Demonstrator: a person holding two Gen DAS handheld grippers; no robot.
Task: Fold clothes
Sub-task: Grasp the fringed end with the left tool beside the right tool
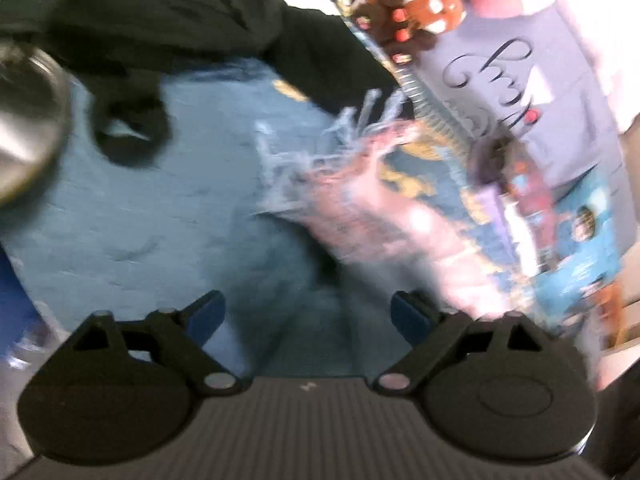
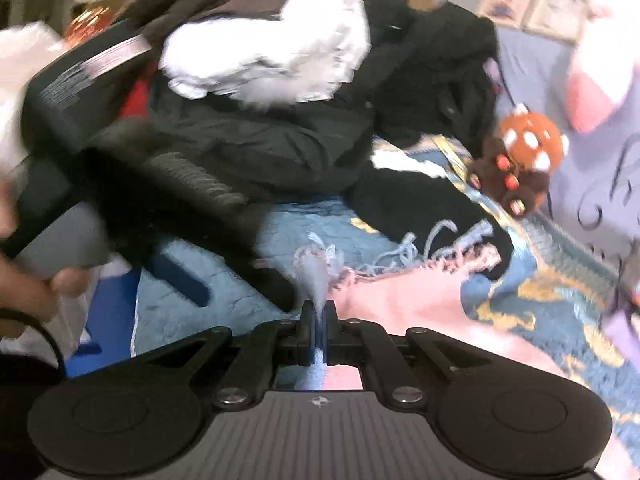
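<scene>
A pink and light-blue fringed scarf (image 1: pixel 360 216) lies on the blue bedspread (image 1: pixel 168 208), blurred in the left wrist view. My left gripper (image 1: pixel 308 316) hovers over the bedspread just left of the scarf, open, with nothing between its blue pads (image 1: pixel 208 316). My right gripper (image 2: pixel 319 320) is shut on a fringed corner of the scarf (image 2: pixel 400 300), and the cloth bunches up between the fingers. The left gripper (image 2: pixel 232 276) also shows in the right wrist view, held by a hand (image 2: pixel 28 292) at the left and pointing down at the bedspread (image 2: pixel 224 300).
A heap of dark clothes (image 2: pixel 280 140) with a white garment (image 2: pixel 272 56) on top lies behind the scarf. A brown plush toy (image 2: pixel 524 152) sits at the right on a lilac printed cloth (image 2: pixel 592 184). A shiny metal object (image 1: pixel 24 120) is at the far left.
</scene>
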